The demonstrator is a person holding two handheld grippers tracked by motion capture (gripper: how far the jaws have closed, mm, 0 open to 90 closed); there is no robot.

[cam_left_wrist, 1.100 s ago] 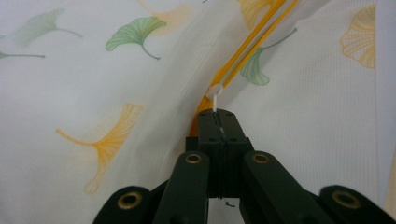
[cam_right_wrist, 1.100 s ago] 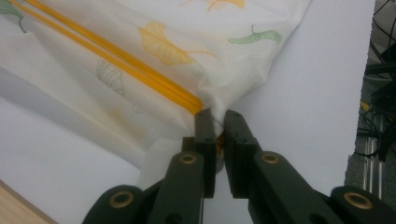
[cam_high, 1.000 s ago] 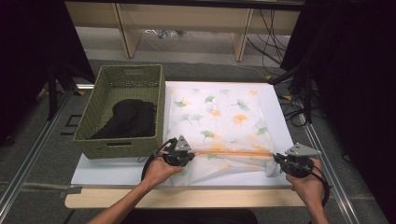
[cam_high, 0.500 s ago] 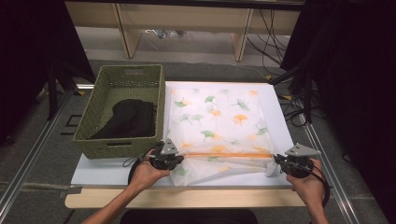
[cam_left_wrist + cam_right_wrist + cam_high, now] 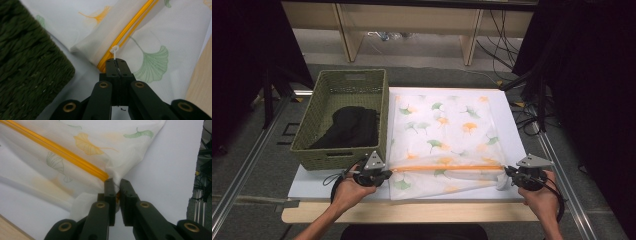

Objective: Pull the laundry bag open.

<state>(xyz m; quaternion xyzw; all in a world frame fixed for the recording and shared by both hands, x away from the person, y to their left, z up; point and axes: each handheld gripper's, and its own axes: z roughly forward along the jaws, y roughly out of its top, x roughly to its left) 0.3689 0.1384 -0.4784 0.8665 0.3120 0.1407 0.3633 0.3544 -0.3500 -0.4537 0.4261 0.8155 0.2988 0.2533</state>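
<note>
No writing is showing anywhere on the leaf-printed mesh bag (image 5: 447, 140), which is lying on the white board (image 5: 312, 182) beside the green basket (image 5: 343, 120). The left gripper (image 5: 116, 65) is pinching the white zipper pull (image 5: 114, 50) in clenched jaws, while the right gripper (image 5: 115, 185) is clamping the bag's far zipper end.

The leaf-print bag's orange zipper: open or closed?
Closed: the orange zipper runs as one line between the left gripper, which holds its white pull, and the right gripper.
</note>
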